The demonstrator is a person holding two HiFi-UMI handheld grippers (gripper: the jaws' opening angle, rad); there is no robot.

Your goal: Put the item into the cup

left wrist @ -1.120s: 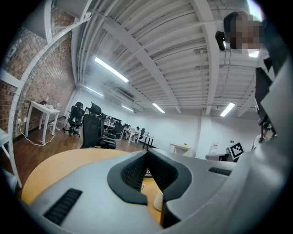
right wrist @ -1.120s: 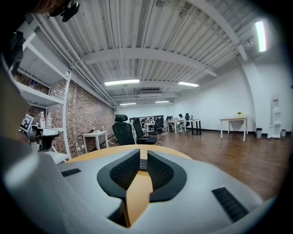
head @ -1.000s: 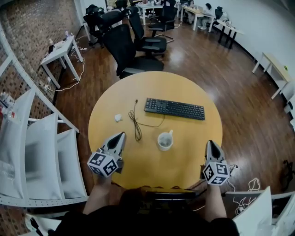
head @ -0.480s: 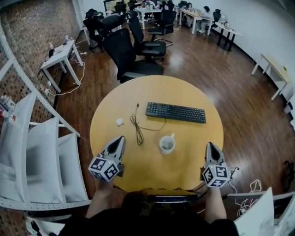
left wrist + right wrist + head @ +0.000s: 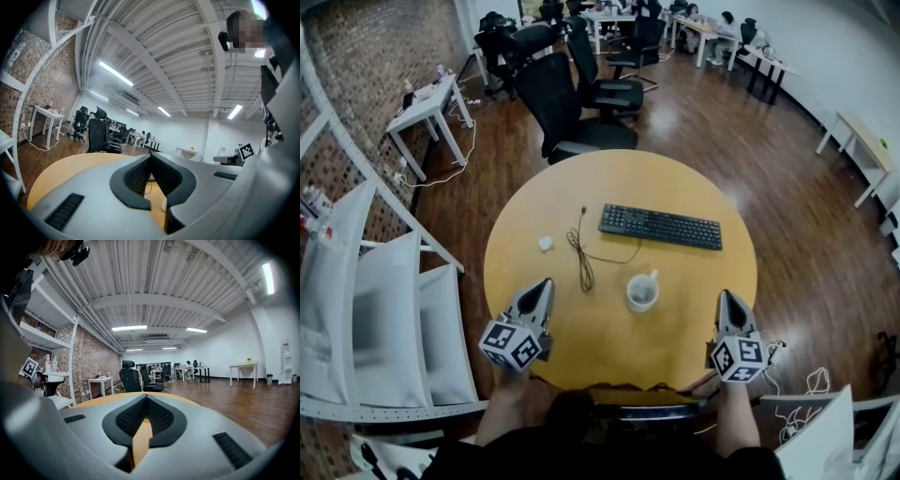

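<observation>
A white cup (image 5: 642, 292) with a handle stands on the round yellow table (image 5: 675, 187), near its front middle. A small white item (image 5: 546, 244) lies on the table's left part, apart from the cup. My left gripper (image 5: 546, 283) hovers at the front left edge, below the item. Its jaws meet at the tips with nothing between them (image 5: 150, 155). My right gripper (image 5: 730, 296) is at the front right edge, to the right of the cup. It is shut and empty too (image 5: 146, 397).
A black keyboard (image 5: 661, 226) lies behind the cup, and its black cable (image 5: 581, 258) runs down between the item and the cup. Black office chairs (image 5: 572, 103) stand behind the table. White shelving (image 5: 384, 319) is close on the left.
The head view has shifted a little, so the table things sit slightly lower and to the right. Both grippers keep their places at the front edge.
</observation>
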